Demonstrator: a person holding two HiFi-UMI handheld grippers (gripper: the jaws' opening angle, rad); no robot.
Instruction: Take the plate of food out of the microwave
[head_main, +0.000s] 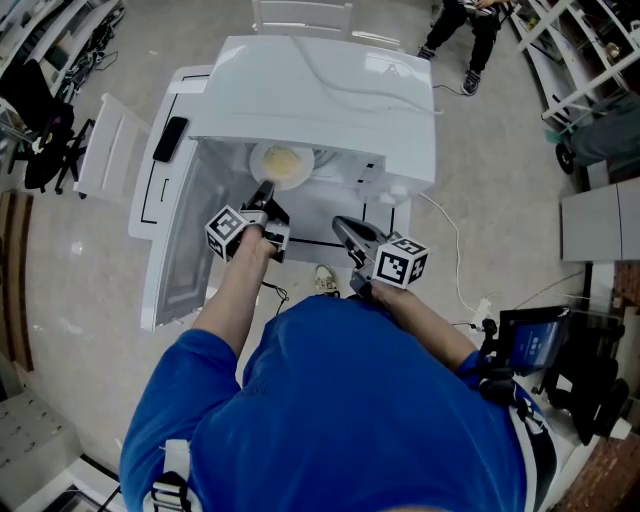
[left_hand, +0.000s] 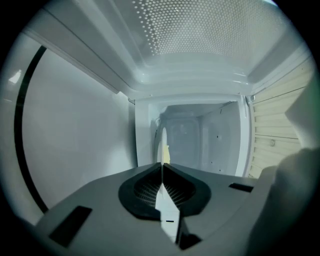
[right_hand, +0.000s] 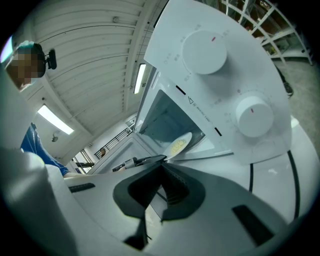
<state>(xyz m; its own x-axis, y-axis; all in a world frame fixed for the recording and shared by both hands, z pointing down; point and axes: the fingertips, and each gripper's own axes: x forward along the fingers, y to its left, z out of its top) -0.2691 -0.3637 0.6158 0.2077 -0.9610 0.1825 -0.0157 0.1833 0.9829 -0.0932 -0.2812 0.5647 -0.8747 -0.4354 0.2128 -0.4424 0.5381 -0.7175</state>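
A white plate (head_main: 281, 164) with yellow food sits at the mouth of the open white microwave (head_main: 320, 90). My left gripper (head_main: 264, 190) is shut on the plate's near rim. In the left gripper view the plate (left_hand: 163, 142) shows edge-on, running straight out from between the closed pads, with the cavity's back wall behind it. My right gripper (head_main: 342, 226) hangs in front of the microwave, to the right of the plate, shut with nothing in it. In the right gripper view the plate (right_hand: 180, 145) shows tilted inside the opening, beyond my right gripper (right_hand: 160, 167).
The microwave door (head_main: 180, 250) stands swung open to the left. Two round dials (right_hand: 202, 50) (right_hand: 254, 116) are on the control panel at the right. A white cable (head_main: 455, 250) trails over the floor on the right. A person (head_main: 465, 30) sits behind the microwave.
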